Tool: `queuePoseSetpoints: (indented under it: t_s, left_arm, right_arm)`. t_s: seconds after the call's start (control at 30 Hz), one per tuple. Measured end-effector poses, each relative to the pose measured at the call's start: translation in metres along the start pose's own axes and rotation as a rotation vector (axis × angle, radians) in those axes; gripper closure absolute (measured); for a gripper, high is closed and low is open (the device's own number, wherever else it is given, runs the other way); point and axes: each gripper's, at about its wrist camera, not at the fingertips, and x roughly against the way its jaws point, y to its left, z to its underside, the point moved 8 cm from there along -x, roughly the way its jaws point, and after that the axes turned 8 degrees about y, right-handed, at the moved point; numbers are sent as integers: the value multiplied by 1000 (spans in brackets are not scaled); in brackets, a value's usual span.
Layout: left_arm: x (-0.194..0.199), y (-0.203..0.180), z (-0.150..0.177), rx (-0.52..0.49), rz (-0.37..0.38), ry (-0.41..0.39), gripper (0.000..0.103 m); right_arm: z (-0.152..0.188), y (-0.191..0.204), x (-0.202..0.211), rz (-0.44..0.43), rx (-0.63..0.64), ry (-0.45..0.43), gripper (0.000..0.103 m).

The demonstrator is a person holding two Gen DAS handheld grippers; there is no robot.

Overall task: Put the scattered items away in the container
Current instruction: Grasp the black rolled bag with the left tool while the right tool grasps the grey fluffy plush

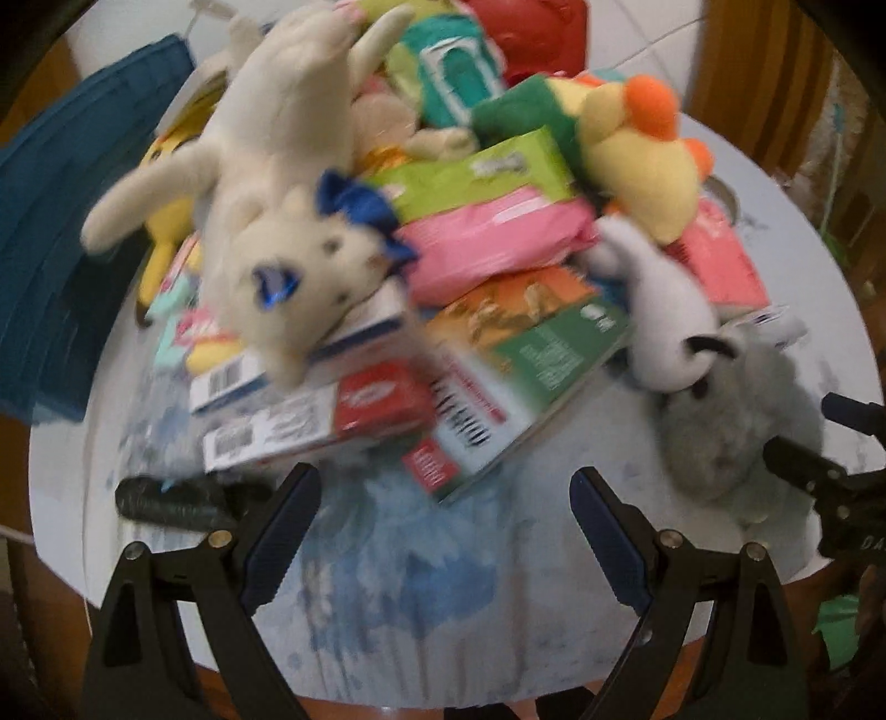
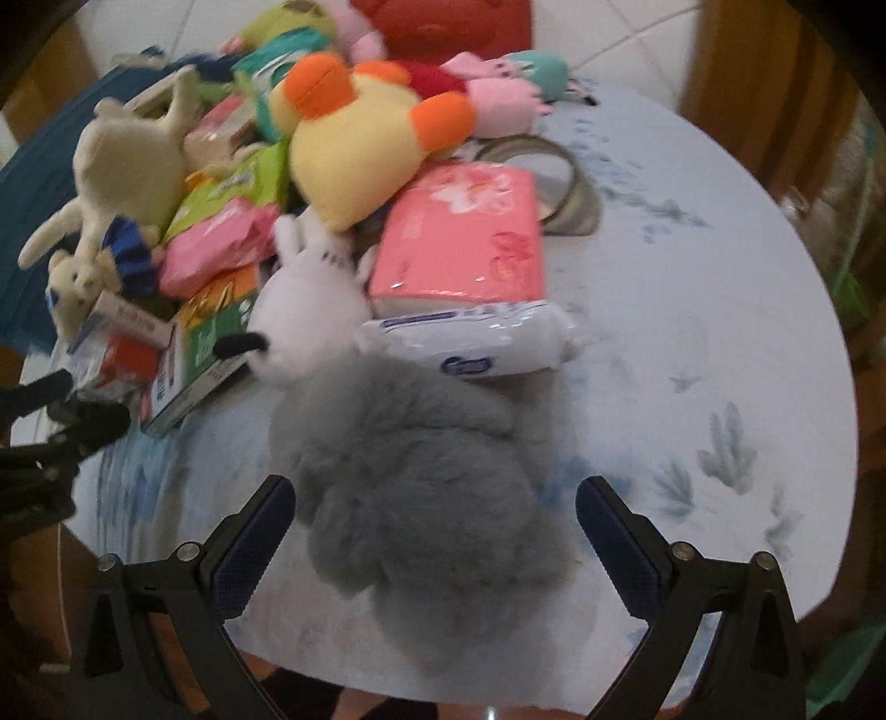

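Observation:
A heap of toys and packets covers a round table [image 1: 387, 598]. A cream plush bear [image 1: 277, 183] lies on top at the left, over flat boxes [image 1: 487, 387]. Pink and green packets [image 1: 493, 243] sit in the middle, with a yellow duck plush [image 1: 637, 160] behind. A grey fluffy plush [image 2: 421, 498] lies near the front edge; it also shows in the left wrist view [image 1: 731, 432]. My left gripper [image 1: 446, 504] is open and empty in front of the boxes. My right gripper [image 2: 434, 515] is open with its fingers either side of the grey plush. A blue container [image 1: 72, 249] stands at the table's left.
A white plush [image 2: 310, 310] and a pink tissue pack [image 2: 459, 238] lie behind the grey plush. A roll of tape [image 2: 559, 183] lies further back. A black object [image 1: 166, 501] lies at the left front. A red bag [image 2: 443, 25] stands at the back.

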Motion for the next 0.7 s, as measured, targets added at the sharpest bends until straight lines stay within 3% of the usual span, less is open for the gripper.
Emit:
queuePoseSetpoints:
  t_s: [0.37,0.43,0.47,0.6,0.7]
  left_arm:
    - [-23,126,24,253,-104,32,11]
    - [-34,148,29,308,-112,51,11]
    - [-38,155,33,327,-98,57,11]
    - [-47,161,32,372,-16,45,11]
    - [-50,155,28,334,-58,29,11]
  right_arm:
    - [-6,20,-28,13,21,48,1]
    - [-8,24,-33,29,32,55,14]
    - [-8,26,-37,39,31,63,19]
    - [-9,30,-47,53,14,79,18]
    - [-11,32,-50,62,2,83,16]
